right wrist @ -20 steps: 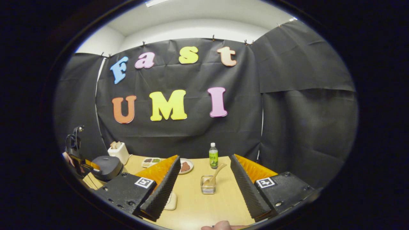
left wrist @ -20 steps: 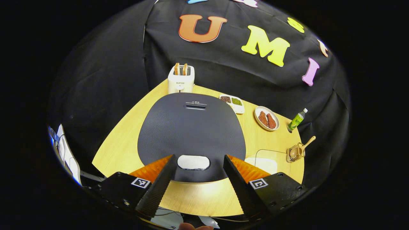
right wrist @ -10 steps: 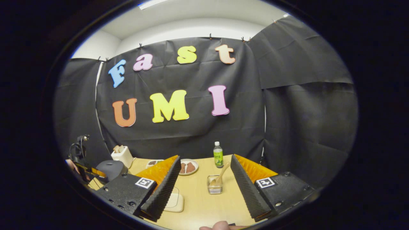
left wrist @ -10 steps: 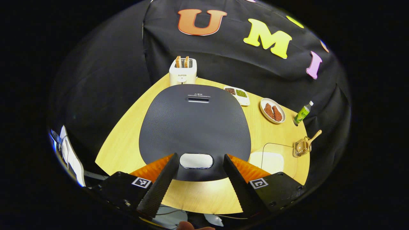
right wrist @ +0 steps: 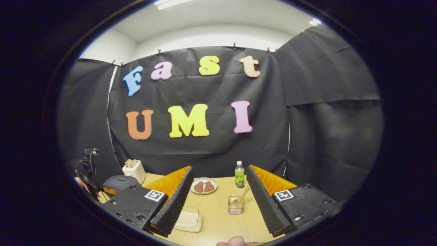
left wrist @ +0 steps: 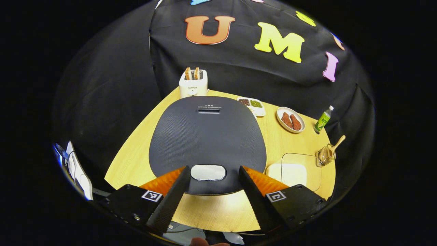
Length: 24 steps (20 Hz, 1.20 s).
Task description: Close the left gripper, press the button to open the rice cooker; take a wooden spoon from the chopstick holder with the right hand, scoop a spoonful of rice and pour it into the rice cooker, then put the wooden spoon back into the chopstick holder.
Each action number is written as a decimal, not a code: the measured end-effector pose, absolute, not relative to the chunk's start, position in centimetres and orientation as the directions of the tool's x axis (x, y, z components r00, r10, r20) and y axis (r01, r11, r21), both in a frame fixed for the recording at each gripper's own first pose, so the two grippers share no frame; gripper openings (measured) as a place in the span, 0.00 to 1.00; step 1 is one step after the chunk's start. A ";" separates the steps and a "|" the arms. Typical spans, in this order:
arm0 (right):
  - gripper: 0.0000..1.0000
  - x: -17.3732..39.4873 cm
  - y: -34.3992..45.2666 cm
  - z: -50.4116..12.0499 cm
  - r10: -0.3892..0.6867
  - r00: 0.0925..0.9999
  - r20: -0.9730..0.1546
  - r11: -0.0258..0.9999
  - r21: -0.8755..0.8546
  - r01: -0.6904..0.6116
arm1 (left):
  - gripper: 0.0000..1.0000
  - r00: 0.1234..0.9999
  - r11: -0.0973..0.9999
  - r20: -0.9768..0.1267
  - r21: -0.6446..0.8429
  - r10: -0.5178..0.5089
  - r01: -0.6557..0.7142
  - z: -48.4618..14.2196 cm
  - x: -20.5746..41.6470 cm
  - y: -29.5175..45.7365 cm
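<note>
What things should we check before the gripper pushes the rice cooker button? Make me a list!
1. Left gripper closed for pressing: not ok, its fingers stand wide apart.
2. Button lined up: ok, it sits between the left fingers in the left gripper view.
3. Rice cooker lid shut and nothing lying on it: ok.
4. Wooden spoon waiting in the chopstick holder: ok, its handle leans out of the top.
5. Right gripper free to fetch the spoon: ok, open and holding nothing.
6. Rice ready in the lidded container: cannot tell.
</note>
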State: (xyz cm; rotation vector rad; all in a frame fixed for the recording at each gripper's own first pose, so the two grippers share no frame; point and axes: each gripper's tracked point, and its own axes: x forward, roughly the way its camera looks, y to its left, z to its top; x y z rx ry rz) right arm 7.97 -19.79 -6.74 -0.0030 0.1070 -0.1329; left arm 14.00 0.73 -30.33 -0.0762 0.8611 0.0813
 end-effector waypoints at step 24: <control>1.00 -2.9 -6.7 2.2 -0.113 0.991 0.075 0.993 -0.020 0.115 | 0.94 0.971 0.971 -0.034 -0.032 -0.238 0.237 0.2 0.5 -10.3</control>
